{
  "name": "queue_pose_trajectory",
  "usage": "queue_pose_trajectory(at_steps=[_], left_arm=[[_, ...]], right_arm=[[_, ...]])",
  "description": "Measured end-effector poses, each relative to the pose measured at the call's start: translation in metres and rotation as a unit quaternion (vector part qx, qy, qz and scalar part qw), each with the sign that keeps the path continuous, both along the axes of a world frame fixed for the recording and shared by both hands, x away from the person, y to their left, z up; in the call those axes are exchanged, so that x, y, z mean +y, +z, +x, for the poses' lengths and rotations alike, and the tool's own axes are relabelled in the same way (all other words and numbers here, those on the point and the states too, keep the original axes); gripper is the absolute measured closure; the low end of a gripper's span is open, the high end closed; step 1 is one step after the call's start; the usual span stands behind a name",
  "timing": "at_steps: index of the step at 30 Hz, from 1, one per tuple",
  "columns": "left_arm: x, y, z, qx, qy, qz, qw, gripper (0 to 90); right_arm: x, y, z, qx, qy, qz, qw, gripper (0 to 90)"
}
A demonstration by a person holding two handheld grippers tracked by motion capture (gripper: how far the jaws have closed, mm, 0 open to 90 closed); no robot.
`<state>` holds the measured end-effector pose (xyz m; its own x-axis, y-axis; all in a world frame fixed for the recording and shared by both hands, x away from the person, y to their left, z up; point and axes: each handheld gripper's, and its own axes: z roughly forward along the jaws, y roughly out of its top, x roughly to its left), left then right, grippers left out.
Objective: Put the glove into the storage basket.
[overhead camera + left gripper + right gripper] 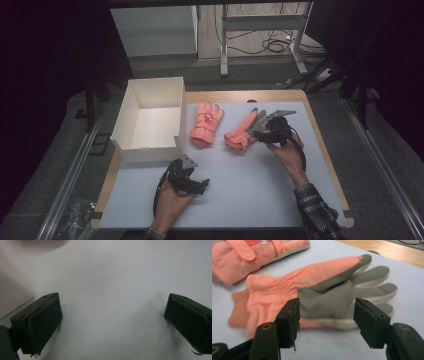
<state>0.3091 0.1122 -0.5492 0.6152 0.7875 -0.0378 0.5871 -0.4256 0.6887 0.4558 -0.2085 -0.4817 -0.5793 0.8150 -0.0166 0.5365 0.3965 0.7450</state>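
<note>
Two orange gloves lie on the white mat. One glove (206,124) (249,252) rests back up beside the box. The other glove (239,132) (329,292) lies grey palm up, cuff toward the box. My right gripper (255,127) (327,320) hovers at this glove's palm. Its jaws stand apart with the grey palm showing between them, and the pads do not press on it. My left gripper (202,185) (112,320) rests low over bare mat near the table's front, wide open and holding nothing.
A white open-topped cardboard box (147,150) (10,295) stands at the left of the table, close to the left gripper. The mat (250,190) covers a wooden table top. Beyond the far edge stand a table frame and cables on the floor.
</note>
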Motion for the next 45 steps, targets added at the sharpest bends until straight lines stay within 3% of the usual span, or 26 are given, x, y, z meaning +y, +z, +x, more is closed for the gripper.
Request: queue_pose_trajectory(at_steps=[6, 8, 9, 11, 12, 14, 15, 16, 18, 24, 29, 36, 42, 45], left_arm=[[0.0, 0.0, 0.0, 0.0, 0.002, -0.002, 1.0, 1.4], [0.0, 0.0, 0.0, -0.001, 0.002, -0.003, 1.0, 1.4], [0.0, 0.0, 0.0, -0.001, 0.002, -0.002, 1.0, 1.4], [0.0, 0.0, 0.0, -0.001, 0.002, -0.003, 1.0, 1.4], [0.0, 0.0, 0.0, -0.001, 0.002, -0.002, 1.0, 1.4], [0.0, 0.0, 0.0, -0.001, 0.002, -0.003, 1.0, 1.4], [0.0, 0.0, 0.0, -0.001, 0.002, -0.003, 1.0, 1.4], [0.0, 0.0, 0.0, -0.001, 0.002, -0.003, 1.0, 1.4], [0.0, 0.0, 0.0, -0.001, 0.002, -0.003, 1.0, 1.4], [0.0, 0.0, 0.0, 0.001, 0.001, -0.001, 1.0, 1.4], [0.0, 0.0, 0.0, 0.001, 0.001, -0.001, 1.0, 1.4], [0.0, 0.0, 0.0, 0.001, 0.001, -0.001, 1.0, 1.4], [0.0, 0.0, 0.0, 0.001, 0.001, -0.001, 1.0, 1.4], [0.0, 0.0, 0.0, 0.0, 0.0, 0.0, 1.0, 1.4]], right_arm=[[0.01, -0.005, 0.017, -0.004, -0.016, 0.0, 0.9999, 36.0], [0.013, -0.011, 0.025, 0.003, -0.023, -0.007, 0.9997, 36.5], [0.017, -0.018, 0.03, 0.018, -0.024, -0.021, 0.9993, 37.7], [0.018, -0.021, 0.032, 0.026, -0.026, -0.021, 0.9991, 39.6], [0.019, -0.023, 0.033, 0.031, -0.028, -0.018, 0.999, 41.8], [0.022, -0.024, 0.032, 0.031, -0.04, -0.035, 0.9981, 58.7], [0.022, -0.024, 0.032, 0.031, -0.04, -0.035, 0.9981, 58.7], [0.023, -0.025, 0.03, 0.031, -0.042, -0.037, 0.998, 74.3], [0.024, -0.025, 0.029, 0.027, -0.042, -0.039, 0.998, 81.7], [0.023, -0.021, 0.028, 0.022, -0.034, -0.04, 0.9984, 86.3], [0.016, -0.012, 0.023, 0.024, -0.012, -0.013, 0.9995, 86.9], [0.01, 0.004, 0.008, 0.019, 0.027, 0.002, 0.9995, 87.0], [0.007, 0.015, -0.006, 0.024, 0.057, 0.02, 0.9979, 87.1], [0.006, 0.024, -0.021, 0.026, 0.087, 0.027, 0.9955, 87.1]])
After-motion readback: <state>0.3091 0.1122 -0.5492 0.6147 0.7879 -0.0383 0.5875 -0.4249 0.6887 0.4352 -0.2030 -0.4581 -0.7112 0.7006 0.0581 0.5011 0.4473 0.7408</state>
